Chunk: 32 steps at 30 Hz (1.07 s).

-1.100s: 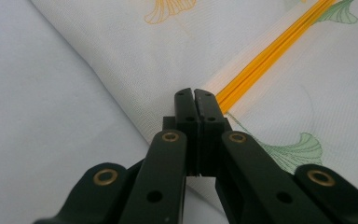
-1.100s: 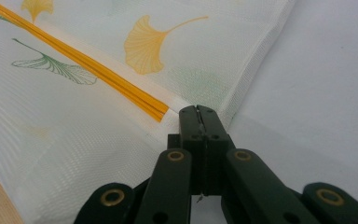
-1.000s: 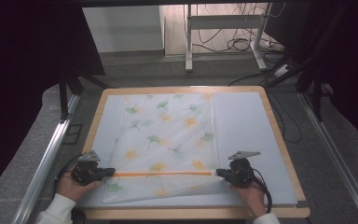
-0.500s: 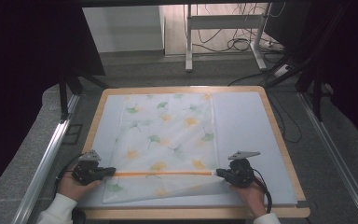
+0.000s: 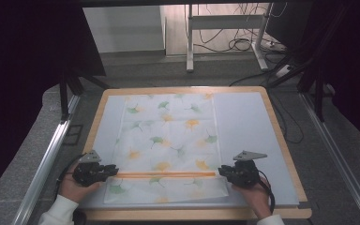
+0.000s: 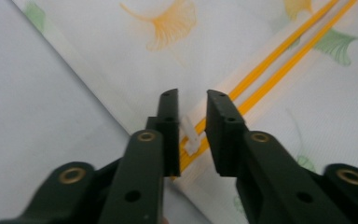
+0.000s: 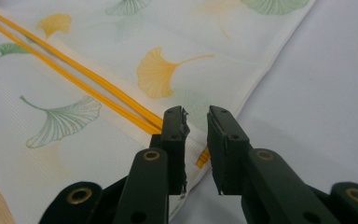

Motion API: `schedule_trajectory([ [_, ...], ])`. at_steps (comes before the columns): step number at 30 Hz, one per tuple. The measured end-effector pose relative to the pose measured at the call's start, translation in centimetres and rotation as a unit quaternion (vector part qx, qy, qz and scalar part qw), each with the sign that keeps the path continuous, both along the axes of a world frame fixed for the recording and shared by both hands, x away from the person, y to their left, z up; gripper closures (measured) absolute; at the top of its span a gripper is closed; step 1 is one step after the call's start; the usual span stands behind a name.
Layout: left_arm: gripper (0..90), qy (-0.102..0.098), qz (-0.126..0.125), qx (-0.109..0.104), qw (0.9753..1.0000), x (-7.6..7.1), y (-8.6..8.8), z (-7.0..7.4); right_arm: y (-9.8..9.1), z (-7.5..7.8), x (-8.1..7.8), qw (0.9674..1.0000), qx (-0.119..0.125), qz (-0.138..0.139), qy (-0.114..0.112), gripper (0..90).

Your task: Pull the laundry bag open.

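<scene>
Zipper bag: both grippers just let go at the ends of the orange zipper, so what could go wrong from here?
The left gripper has just opened with the white zipper pull between its jaws; withdrawing might snag it. The right gripper, also just opened, straddles the bag edge by the orange zipper and could drag the fabric, wrinkling it.

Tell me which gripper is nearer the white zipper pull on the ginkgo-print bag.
Left. The left gripper has the white zipper pull between its open jaws at the orange zipper's left end. The right gripper sits at the zipper's opposite end, across the bag.
</scene>
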<state>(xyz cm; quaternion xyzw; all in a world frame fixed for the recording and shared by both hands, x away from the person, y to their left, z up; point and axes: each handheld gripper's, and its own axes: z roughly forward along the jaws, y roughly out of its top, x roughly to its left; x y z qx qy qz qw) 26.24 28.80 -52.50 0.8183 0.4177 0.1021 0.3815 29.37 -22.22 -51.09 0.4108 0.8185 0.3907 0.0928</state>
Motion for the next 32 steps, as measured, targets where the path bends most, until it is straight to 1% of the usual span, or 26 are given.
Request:
schedule_trajectory([
  [2,63.9,-0.01,0.011,-0.013,0.9998,0.0,0.0,0.3,-0.2,0.1,0.0,1.0,0.005,-0.004,-0.002,68.4],
  [3,61.4,-0.015,0.014,-0.015,0.9997,0.1,-0.1,0.4,-0.2,0.1,0.0,0.9999,0.007,-0.006,-0.005,66.9],
  [4,58.4,-0.015,0.014,-0.015,0.9997,0.1,-0.1,0.4,-0.2,0.1,0.0,0.9999,0.007,-0.006,-0.005,66.9],
  [5,55.5,-0.027,0.022,-0.016,0.9992,0.3,-0.3,0.6,-0.4,0.3,0.1,0.9998,0.013,-0.008,-0.01,63.2],
  [7,51.4,-0.038,0.028,-0.014,0.9988,0.6,-0.6,0.7,-0.5,0.4,0.2,0.9997,0.016,-0.013,-0.014,58.1],
  [8,49.0,-0.038,0.028,-0.014,0.9988,0.6,-0.6,0.7,-0.5,0.4,0.2,0.9997,0.016,-0.013,-0.014,58.1],
  [9,46.1,-0.05,0.033,-0.007,0.9982,1.1,-1.1,0.8,-0.6,0.5,0.2,0.9994,0.019,-0.021,-0.019,55.3],
  [10,43.6,-0.05,0.033,-0.007,0.9982,1.1,-1.1,0.8,-0.6,0.5,0.2,0.9994,0.019,-0.021,-0.019,55.3],
  [11,41.2,-0.057,0.036,-0.014,0.9976,1.6,-1.7,0.9,-0.9,0.5,0.4,0.9991,0.017,-0.027,-0.027,52.7],
  [12,39.1,-0.059,0.035,-0.015,0.9975,1.9,-2.0,0.9,-1.0,0.5,0.5,0.9989,0.016,-0.031,-0.031,51.6],
  [14,36.5,-0.07,0.035,0.0,0.997,2.5,-2.7,0.8,-1.4,0.5,0.6,0.9984,0.016,-0.04,-0.037,50.2],
  [17,33.6,-0.071,0.03,0.006,0.997,3.2,-3.4,0.7,-2.0,0.5,0.8,0.9978,0.013,-0.048,-0.044,48.6],
  [18,33.2,-0.071,0.03,0.006,0.997,3.2,-3.4,0.7,-2.0,0.5,0.8,0.9978,0.013,-0.048,-0.044,48.6],
  [19,32.6,-0.072,0.029,0.011,0.9969,3.4,-3.7,0.6,-2.3,0.4,0.9,0.9976,0.009,-0.051,-0.045,47.7],
  [21,31.9,-0.074,0.029,0.016,0.9967,3.3,-3.6,0.6,-2.6,0.3,0.9,0.9974,0.007,-0.056,-0.044,47.1],
  [24,31.6,-0.073,0.032,0.012,0.9967,3.2,-3.4,0.6,-2.7,0.3,1.0,0.9974,0.004,-0.056,-0.046,46.5],
  [26,31.5,-0.071,0.036,0.006,0.9968,3.2,-3.0,0.6,-2.6,0.3,0.9,0.9973,0.001,-0.056,-0.047,45.9],
  [32,30.6,-0.069,0.032,0.007,0.9971,3.1,-2.9,0.5,-2.5,0.3,0.9,0.9973,-0.004,-0.055,-0.049,43.1],
])
